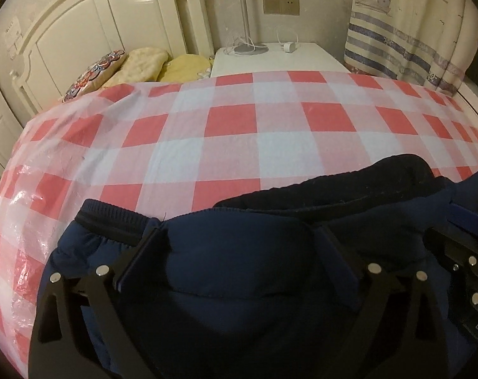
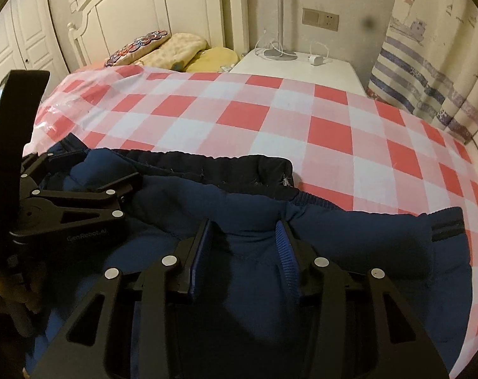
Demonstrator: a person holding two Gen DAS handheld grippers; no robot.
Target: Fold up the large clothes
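A padded navy jacket (image 1: 239, 268) with a black lining lies on the red-and-white checked sheet (image 1: 226, 139) at the near edge; it also shows in the right wrist view (image 2: 349, 233). My left gripper (image 1: 239, 237) stands open over the jacket, its fingers wide apart on either side of a fold near a ribbed cuff (image 1: 112, 218). My right gripper (image 2: 248, 237) is open too, with a bulge of navy fabric rising between its fingers; I cannot tell if they pinch it. The left gripper (image 2: 90, 186) shows at the left of the right wrist view.
The checked sheet (image 2: 270, 117) has a clear plastic cover along its left side (image 1: 24, 221). Pillows (image 2: 172, 50) lie by a white headboard (image 1: 81, 25). A white nightstand (image 2: 302, 66) holds a lamp base and charger. A striped curtain (image 2: 428, 79) hangs at right.
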